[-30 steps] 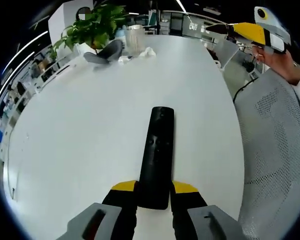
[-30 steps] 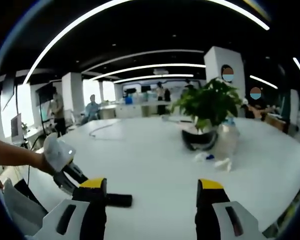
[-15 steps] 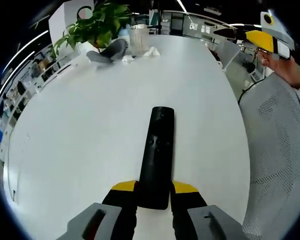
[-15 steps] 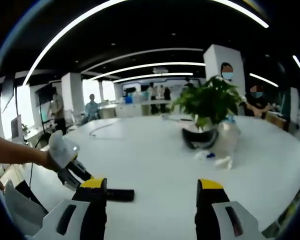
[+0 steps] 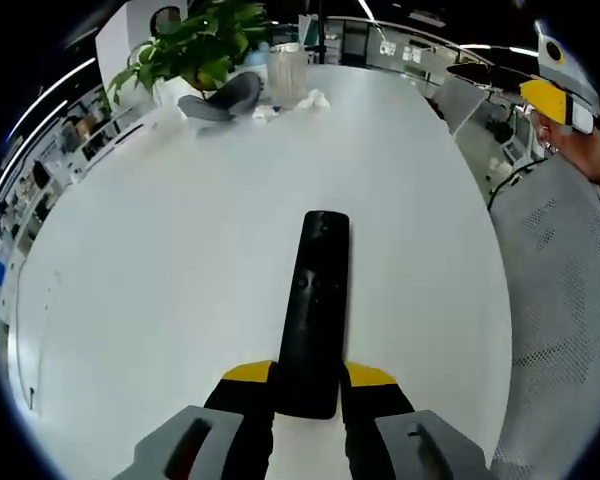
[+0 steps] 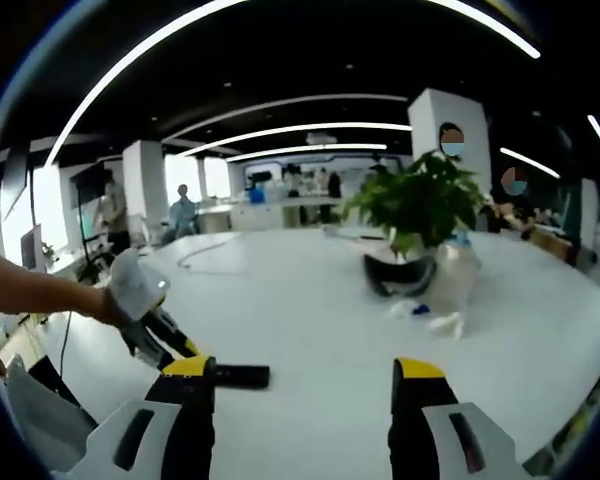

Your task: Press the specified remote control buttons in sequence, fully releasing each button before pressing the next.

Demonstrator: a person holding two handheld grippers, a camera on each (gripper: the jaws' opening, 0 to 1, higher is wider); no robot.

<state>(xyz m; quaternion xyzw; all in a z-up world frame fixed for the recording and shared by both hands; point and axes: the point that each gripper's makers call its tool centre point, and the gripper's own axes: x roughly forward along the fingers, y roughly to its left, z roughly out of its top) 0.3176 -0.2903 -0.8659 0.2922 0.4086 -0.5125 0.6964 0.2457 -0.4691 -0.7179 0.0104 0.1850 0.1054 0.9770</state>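
Note:
A long black remote control (image 5: 313, 310) points away over the white table (image 5: 160, 260), its near end clamped between my left gripper's (image 5: 309, 376) yellow-tipped jaws. The same remote (image 6: 240, 376) juts out as a dark bar in the right gripper view, held by the left gripper (image 6: 175, 345) in a person's hand at the left. My right gripper (image 6: 304, 370) hovers above the table with its jaws wide apart and nothing between them. It also appears far off at the upper right of the left gripper view, as the right gripper (image 5: 555, 95).
A potted green plant (image 5: 195, 45), a dark curved object (image 5: 220, 100), a clear cup (image 5: 287, 72) and crumpled white paper (image 5: 310, 100) stand at the table's far end. A grey mesh chair (image 5: 560, 300) sits at the right edge. People stand in the office behind.
The left gripper with the remote has lifted and moved slightly rightward in the right gripper view. The right gripper has drifted further toward the right edge of the left gripper view.

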